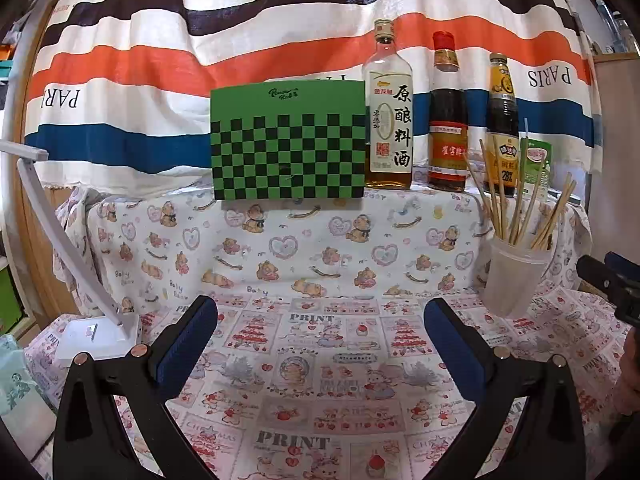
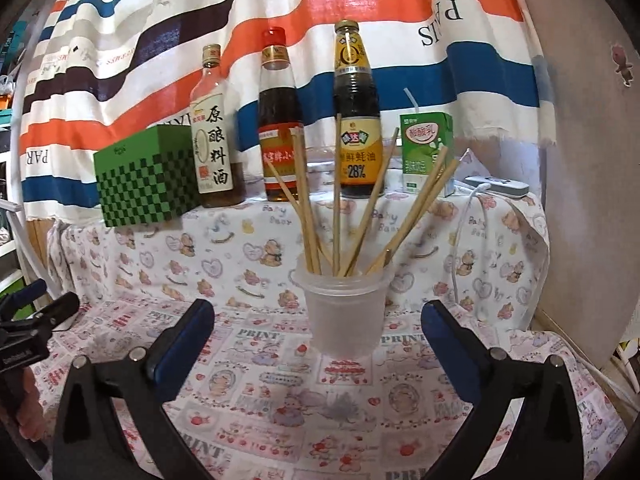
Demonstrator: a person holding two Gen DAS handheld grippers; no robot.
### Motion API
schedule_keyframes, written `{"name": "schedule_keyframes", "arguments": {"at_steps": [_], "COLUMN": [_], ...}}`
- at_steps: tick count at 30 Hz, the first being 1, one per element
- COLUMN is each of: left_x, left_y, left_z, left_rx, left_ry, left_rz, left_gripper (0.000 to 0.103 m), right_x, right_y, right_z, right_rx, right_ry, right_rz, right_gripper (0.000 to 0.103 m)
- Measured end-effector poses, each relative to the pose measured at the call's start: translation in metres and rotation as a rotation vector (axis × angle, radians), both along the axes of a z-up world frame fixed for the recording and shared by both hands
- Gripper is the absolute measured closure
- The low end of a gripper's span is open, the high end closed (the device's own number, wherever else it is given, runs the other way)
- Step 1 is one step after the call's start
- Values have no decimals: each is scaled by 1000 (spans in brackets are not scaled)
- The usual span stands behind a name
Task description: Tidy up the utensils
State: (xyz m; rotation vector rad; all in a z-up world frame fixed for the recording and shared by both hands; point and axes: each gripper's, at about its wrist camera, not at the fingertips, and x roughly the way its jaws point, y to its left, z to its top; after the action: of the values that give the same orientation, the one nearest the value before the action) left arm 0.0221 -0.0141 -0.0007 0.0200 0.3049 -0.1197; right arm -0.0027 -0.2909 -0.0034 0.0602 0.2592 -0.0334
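Right wrist view: thin wooden chopsticks [image 2: 338, 196] fan out of a frosted plastic cup [image 2: 344, 312] standing on the printed-cloth table [image 2: 280, 392], ahead of the spread, empty right tool [image 2: 318, 332]. Left tool [image 1: 320, 330] also spread, empty, cup well right. Glass sauce bottles [image 2: 356, 120] behind.

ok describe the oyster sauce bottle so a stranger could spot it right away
Look at the raised shelf under the striped cloth, where three bottles stand in a row. The oyster sauce bottle is rightmost, beside the green milk carton: gold cap, near-black contents, yellow label reading 28%.
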Motion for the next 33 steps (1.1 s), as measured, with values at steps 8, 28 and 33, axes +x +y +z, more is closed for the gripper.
{"name": "schedule_keyframes", "arguments": {"at_steps": [8,28,33], "left_x": [0,1,1], "left_y": [0,2,-1], "left_z": [0,-1,0], "left_rx": [3,12,19], "left_ry": [2,3,3], "left_rz": [5,20,13], "left_gripper": [1,0,0], "right_x": [2,2,3], "right_y": [9,10,9], "right_z": [-2,-3,-3], "right_rx": [-60,-69,-67], "right_ry": [20,24,26], "right_rz": [-7,-15,-16], "right_gripper": [0,0,0]}}
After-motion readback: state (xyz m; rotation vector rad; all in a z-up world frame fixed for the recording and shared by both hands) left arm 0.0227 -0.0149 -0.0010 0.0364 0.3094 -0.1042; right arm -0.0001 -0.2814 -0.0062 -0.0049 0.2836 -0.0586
